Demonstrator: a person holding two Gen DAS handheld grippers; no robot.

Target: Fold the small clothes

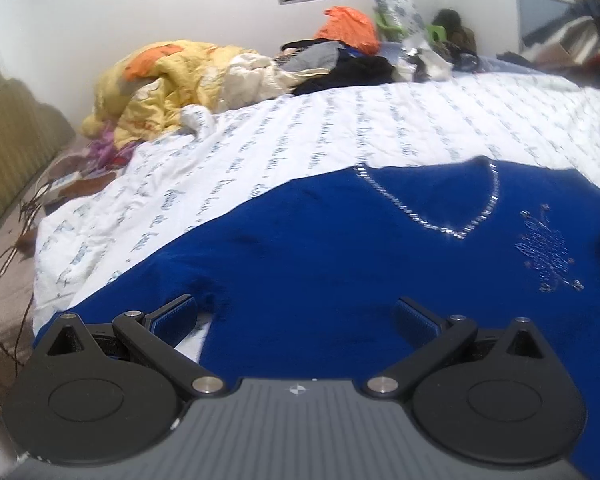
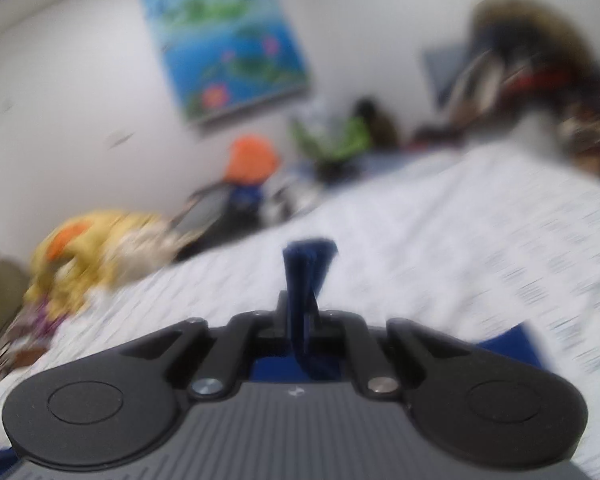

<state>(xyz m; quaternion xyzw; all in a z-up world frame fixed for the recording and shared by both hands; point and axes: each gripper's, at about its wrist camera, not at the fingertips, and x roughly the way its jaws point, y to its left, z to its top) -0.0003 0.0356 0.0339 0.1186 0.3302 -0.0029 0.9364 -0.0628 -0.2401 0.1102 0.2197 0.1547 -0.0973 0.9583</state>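
Observation:
A royal-blue top point(image 1: 340, 248) with a sparkly V neckline and a beaded motif lies spread on the white printed bedspread point(image 1: 300, 132). My left gripper point(image 1: 296, 314) hovers low over its near edge, jaws wide open with nothing pinched; one of its fingers point(image 1: 176, 314) is beside a rumpled fold. On the right of that view, a blurred strip of the blue cloth rises off the bed. In the blurred right wrist view my right gripper point(image 2: 309, 276) is shut, with a fold of the blue top point(image 2: 314, 362) caught between the pads and lifted over the bedspread point(image 2: 420, 240).
A yellow quilt point(image 1: 168, 80) is heaped at the bed's far left. Dark clothes point(image 1: 352, 70) and an orange bag point(image 1: 350, 28) lie along the far side, more piled clothing point(image 1: 588, 32) at the far right. Cables point(image 1: 8, 264) trail on the floor to the left.

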